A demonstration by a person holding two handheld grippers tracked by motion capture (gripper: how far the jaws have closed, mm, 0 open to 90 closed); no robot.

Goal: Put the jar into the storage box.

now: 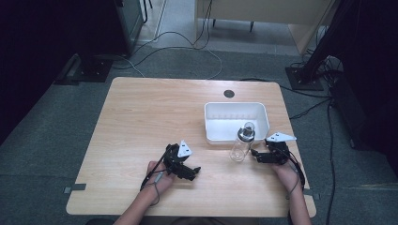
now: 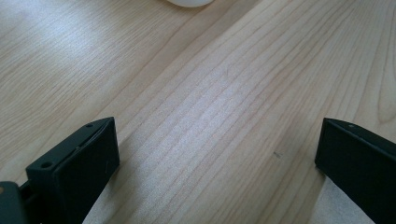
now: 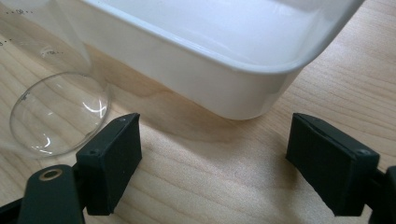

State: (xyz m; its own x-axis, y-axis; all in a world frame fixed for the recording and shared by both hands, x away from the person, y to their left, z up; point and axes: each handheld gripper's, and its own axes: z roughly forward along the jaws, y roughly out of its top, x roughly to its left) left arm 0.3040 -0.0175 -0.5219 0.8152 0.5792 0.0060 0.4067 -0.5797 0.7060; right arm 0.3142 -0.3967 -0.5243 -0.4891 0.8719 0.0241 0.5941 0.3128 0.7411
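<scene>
1. Two grippers work this pale wooden table [image 1: 141, 122], and the landmark throughout is the white rectangular plastic tub [image 1: 236, 121]. Farthest to the left of the tub, and nearer the person, the left black two-jaw gripper [image 1: 196, 170] rests low over bare wood. In the left gripper view its jaws stand wide with nothing between them [image 2: 217, 158]. I judge the risk here small: if it swings toward the tub carelessly, its trailing cable could drag across the table.

2. Just in front of the tub's near wall, touching or almost touching it, stands the clear, round plastic bottle with a dark collar and clear domed cap [image 1: 242, 141]. It is tall, narrow and apparently empty, so a sideways nudge could likely topple it or roll it away.

3. Just to the right of the bottle, at the tub's near right corner, the right black two-jaw gripper [image 1: 254, 153] points toward it. In the right gripper view its jaws are parted with only wood between them [image 3: 215, 158], and the bottle [image 3: 56, 112] lies outside the left jaw. Closing now would likely catch nothing, or that jaw could knock the bottle against the tub [image 3: 210, 84].
</scene>
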